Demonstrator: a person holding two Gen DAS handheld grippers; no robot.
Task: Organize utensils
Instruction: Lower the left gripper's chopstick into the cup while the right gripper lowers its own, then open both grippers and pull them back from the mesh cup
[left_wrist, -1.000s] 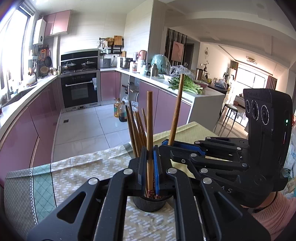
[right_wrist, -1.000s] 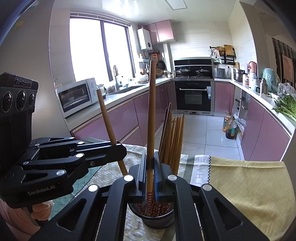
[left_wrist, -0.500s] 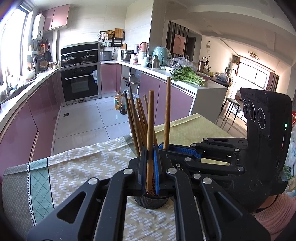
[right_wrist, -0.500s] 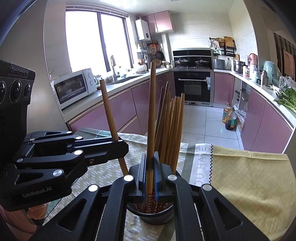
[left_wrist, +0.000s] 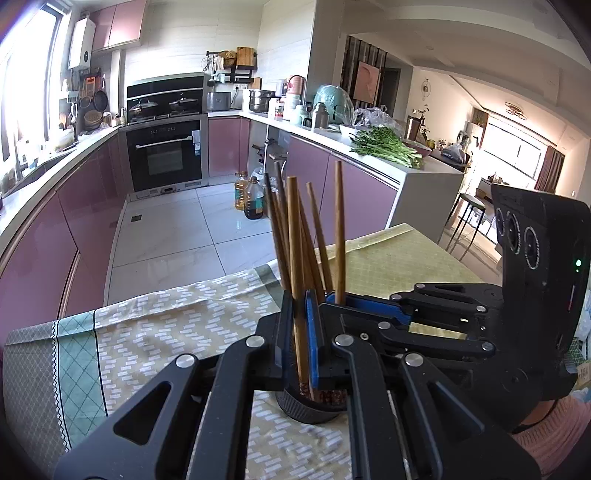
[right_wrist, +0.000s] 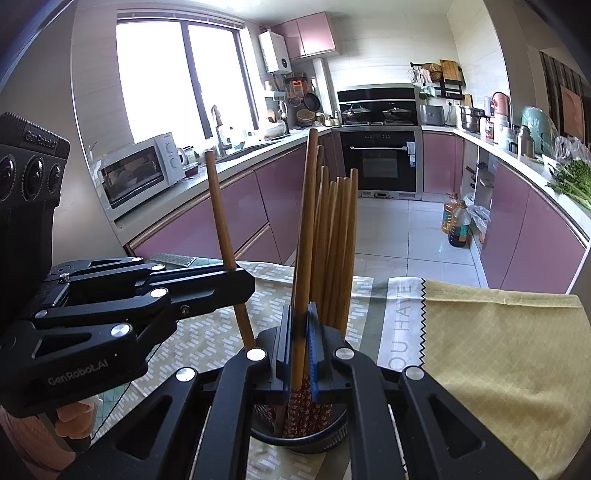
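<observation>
Your chopsticks (right_wrist: 334, 251) stand bunched in the dark round holder (right_wrist: 299, 441) on the patterned cloth (left_wrist: 155, 332) covering the worktop. Your left tool (left_wrist: 298, 339) is clamped tight on one chopstick (left_wrist: 295, 258), its lower end down in the holder, and your right tool (right_wrist: 300, 350) pinches another chopstick (right_wrist: 308, 229) the same way (both nearly upright)

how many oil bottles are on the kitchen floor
2: both oil bottles stand side by side on the floor by the counter, the lighter one left of the darker one. Others may be hidden.
</observation>
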